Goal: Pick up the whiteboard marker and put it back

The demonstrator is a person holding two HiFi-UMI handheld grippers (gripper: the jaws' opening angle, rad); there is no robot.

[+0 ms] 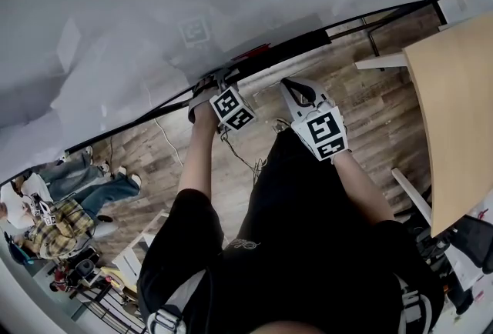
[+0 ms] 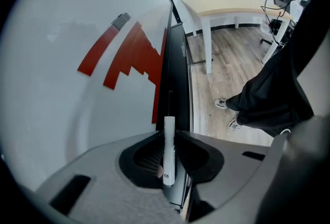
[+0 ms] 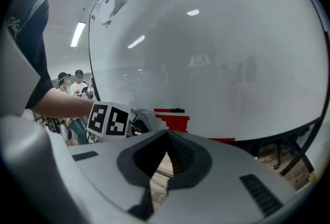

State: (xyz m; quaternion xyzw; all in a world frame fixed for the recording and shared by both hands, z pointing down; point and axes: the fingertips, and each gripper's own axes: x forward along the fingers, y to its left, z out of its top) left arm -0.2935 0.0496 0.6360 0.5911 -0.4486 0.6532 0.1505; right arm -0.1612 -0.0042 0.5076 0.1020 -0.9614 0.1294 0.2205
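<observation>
- Pinching the whiteboard marker [image 2: 168, 153] by its barrel, the left tongs [image 2: 169, 134] hold it; the right tongs [image 3: 167, 132] are closed and empty.
- Likely light, stiff and slick; a mid-barrel hold suits it best.

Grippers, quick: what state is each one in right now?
Left gripper: closed on the whiteboard marker.
Right gripper: closed, holding nothing.

Pale wooden table [image 1: 454, 94], plank floor [image 1: 146, 163], bystanders [image 1: 54, 232]
</observation>
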